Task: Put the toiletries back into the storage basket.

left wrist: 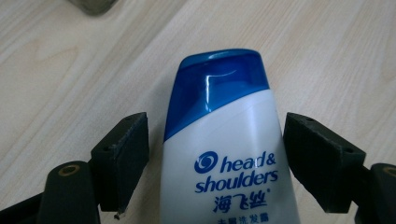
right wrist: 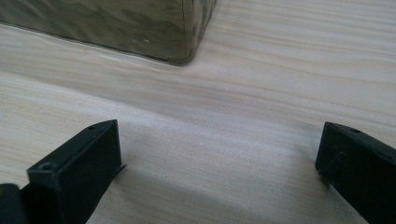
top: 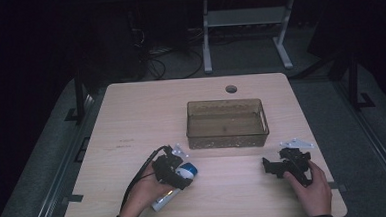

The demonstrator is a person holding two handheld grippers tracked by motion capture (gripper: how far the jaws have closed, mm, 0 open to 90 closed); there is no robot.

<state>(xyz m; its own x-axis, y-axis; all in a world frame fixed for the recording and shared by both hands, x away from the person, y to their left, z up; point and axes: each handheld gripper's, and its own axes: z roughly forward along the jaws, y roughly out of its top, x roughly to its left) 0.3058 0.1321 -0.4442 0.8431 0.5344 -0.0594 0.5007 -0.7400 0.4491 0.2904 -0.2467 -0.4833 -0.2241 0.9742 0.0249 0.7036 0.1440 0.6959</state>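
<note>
Brand: "head & shoulders" in blue letters on the shampoo bottle, with a blue swirl logo to the left of the words.
Other writing: a line of large blue Chinese characters under the brand name, and a smaller line below it cut off by the bottom edge of the left gripper view, too partial to read.
Bottle: one, white body with a blue cap, lying on the wooden table; in the high view it sits at lower left of centre, cap toward the bin.
Left gripper: released, jaws spread wide on either side of the bottle, a narrow gap showing at each side, pads not pressing on it.
Right gripper: released, jaws far apart over bare wood, nothing between them; in the high view it is at lower right, well apart from the bottle.
Bin: one, a translucent brownish plastic bin at centre of the high view; its rounded corner fills the upper left of the right gripper view.
Hands: two, one on each gripper, coming in from the bottom edge.
Table hole: one round cable hole behind the bin.
</note>
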